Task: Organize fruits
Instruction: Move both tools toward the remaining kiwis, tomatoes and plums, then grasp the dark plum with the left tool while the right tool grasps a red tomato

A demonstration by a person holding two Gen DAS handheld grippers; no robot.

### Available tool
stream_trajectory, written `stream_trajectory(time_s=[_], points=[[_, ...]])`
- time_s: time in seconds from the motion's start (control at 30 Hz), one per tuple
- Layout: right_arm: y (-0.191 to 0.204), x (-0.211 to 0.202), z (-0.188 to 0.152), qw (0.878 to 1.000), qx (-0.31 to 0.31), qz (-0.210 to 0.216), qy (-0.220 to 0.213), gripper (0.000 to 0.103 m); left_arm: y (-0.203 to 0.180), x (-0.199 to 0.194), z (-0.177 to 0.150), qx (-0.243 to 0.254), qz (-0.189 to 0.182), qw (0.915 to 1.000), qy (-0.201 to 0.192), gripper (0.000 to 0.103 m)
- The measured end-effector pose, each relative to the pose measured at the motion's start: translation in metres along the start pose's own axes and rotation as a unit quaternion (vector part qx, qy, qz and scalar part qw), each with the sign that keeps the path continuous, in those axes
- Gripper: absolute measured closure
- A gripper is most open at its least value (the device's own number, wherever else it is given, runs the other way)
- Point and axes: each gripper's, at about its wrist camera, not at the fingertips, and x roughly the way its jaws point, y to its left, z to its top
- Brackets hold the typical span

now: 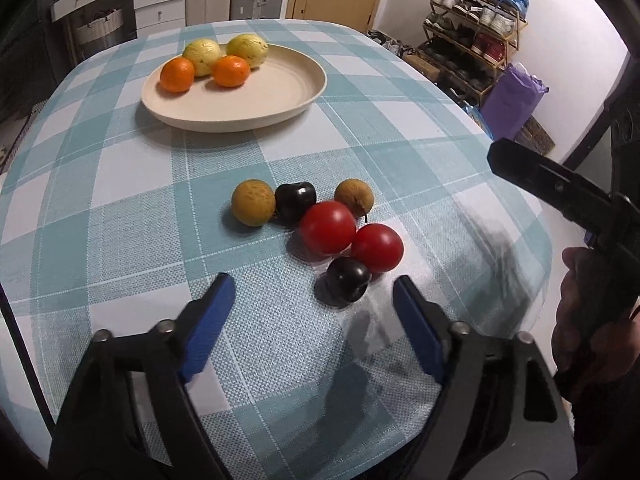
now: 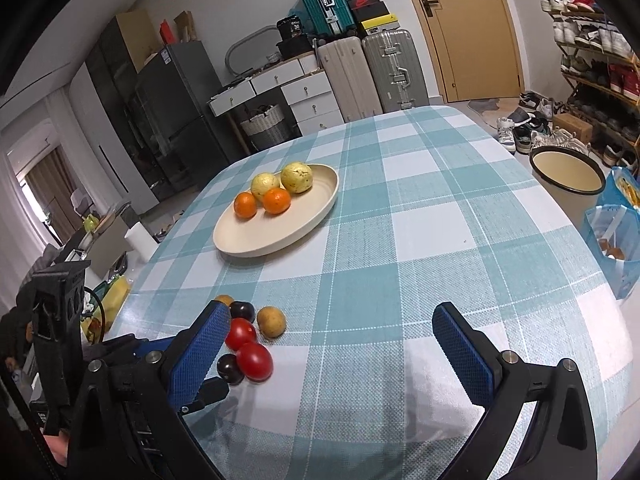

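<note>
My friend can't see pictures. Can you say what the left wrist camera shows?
The open left gripper hovers over a checked tablecloth, near six loose fruits: two red tomatoes, two dark plums and two brown fruits. Farther back, a cream plate holds two oranges and two yellow fruits.

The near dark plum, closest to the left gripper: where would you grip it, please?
Probably across the near dark plum at its widest, pads on its two open flanks, coming from the near table edge. A red tomato touches its far side. The left gripper is open before it.
</note>
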Motion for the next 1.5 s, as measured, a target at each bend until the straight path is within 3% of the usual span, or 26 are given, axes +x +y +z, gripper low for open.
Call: stream_trajectory(time_s=[0.37, 0.67, 0.73, 0.8, 1.2, 1.37, 1.5], points=[[-0.003, 0.005, -0.002, 1.0, 0.002, 0.0, 0.008, 0.0, 0.003, 0.005, -0.002, 0.005, -0.071, 0.9974, -0.003, 0.083], [0.0, 0.009, -0.004, 1.0, 0.002, 0.005, 0.016, 0.0, 0.01, -0.004, -0.002, -0.002, -0.082, 0.9966, -0.008, 0.085], [0.002, 0.009, -0.005, 1.0, -0.001, 0.022, 0.018, 0.0, 0.015, -0.01, -0.001, -0.012, -0.095, 0.9954, -0.009, 0.085], [0.005, 0.009, -0.007, 0.997, -0.008, 0.07, 0.028, 0.0, 0.022, -0.018, 0.002, -0.028, -0.107, 0.9938, -0.016, 0.085], [0.034, 0.029, -0.027, 0.992, -0.038, 0.088, 0.08, 0.001, 0.057, -0.061, 0.012, -0.065, -0.097, 0.9909, -0.067, 0.085], [0.044, 0.04, -0.032, 0.991, -0.059, 0.082, 0.09, 0.015, 0.066, -0.068, 0.01, -0.072, -0.089, 0.9907, -0.073, 0.085], [0.051, 0.051, -0.034, 0.989, -0.072, 0.082, 0.103, 0.035, 0.073, -0.065, 0.008, -0.082, -0.089, 0.99, -0.072, 0.085]])
